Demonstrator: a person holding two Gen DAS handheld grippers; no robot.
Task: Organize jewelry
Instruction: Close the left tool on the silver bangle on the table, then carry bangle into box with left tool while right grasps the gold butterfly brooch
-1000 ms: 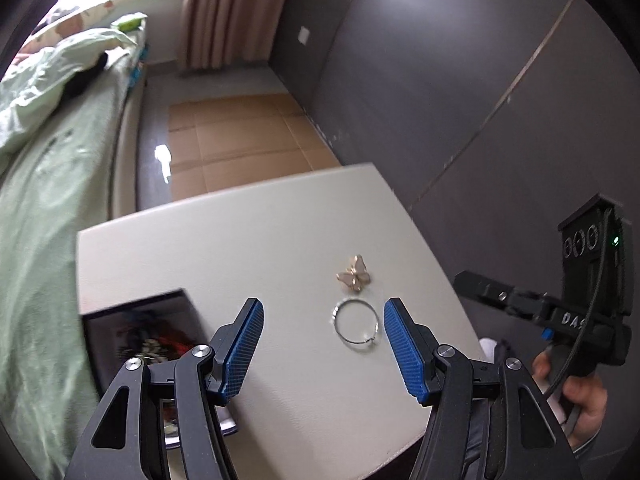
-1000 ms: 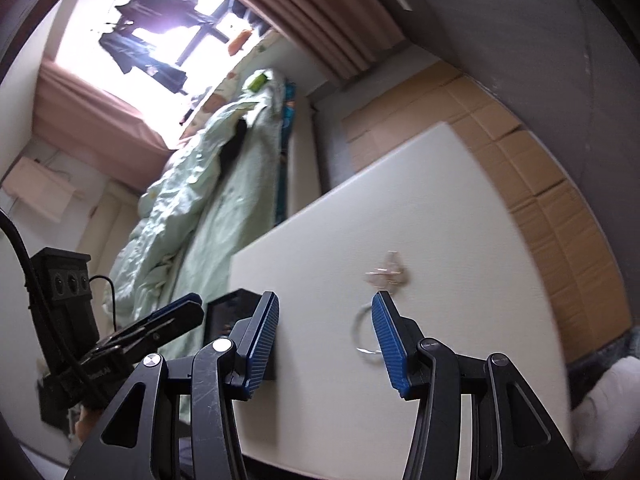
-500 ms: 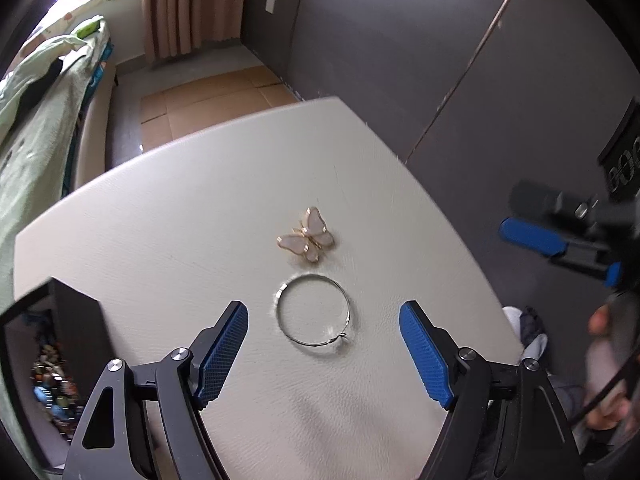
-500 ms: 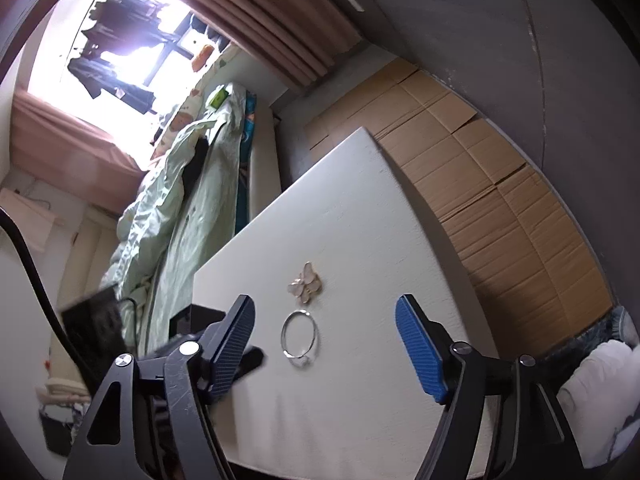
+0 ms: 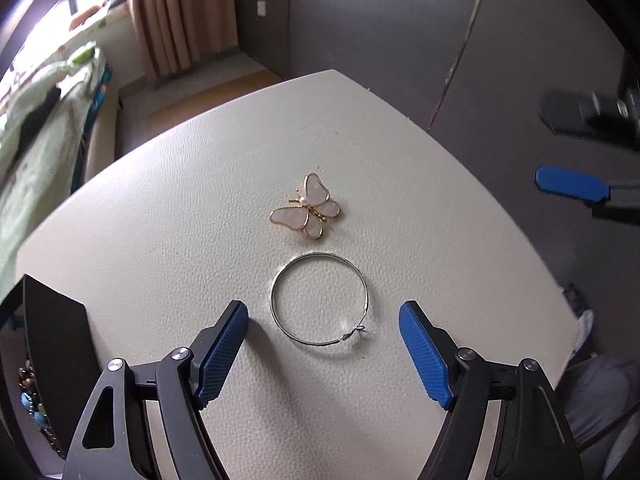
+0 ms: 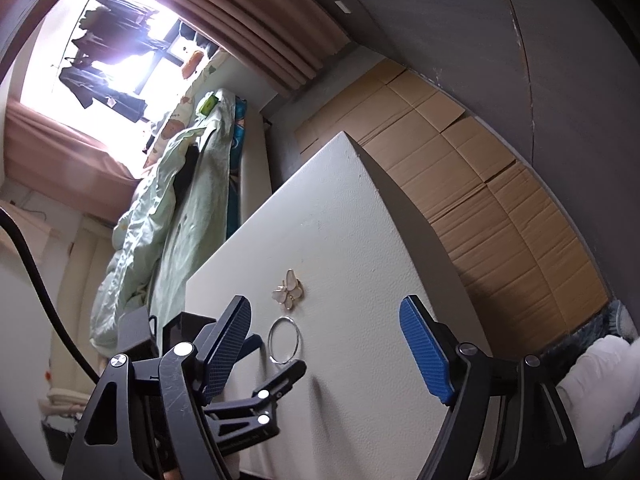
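Observation:
A thin silver bangle [image 5: 319, 304] lies flat on the cream table [image 5: 168, 216], with a gold-edged butterfly brooch [image 5: 306, 211] just beyond it. My left gripper [image 5: 324, 340] is open low over the table, its blue pads either side of the bangle's near edge. Bangle [image 6: 284, 341] and brooch [image 6: 289, 290] also show in the right wrist view. My right gripper [image 6: 326, 344] is open and empty, held higher off to the right of the table; it shows in the left wrist view [image 5: 576, 152].
A black jewelry box [image 5: 48, 364] with beads inside stands at the table's left edge. A bed with green bedding [image 6: 168, 216] lies beyond the table. Flattened cardboard [image 6: 480, 200] covers the floor by the dark wall.
My left gripper has moved forward and down toward the bangle, opening wider. My right gripper has opened and swung up and away to the right.

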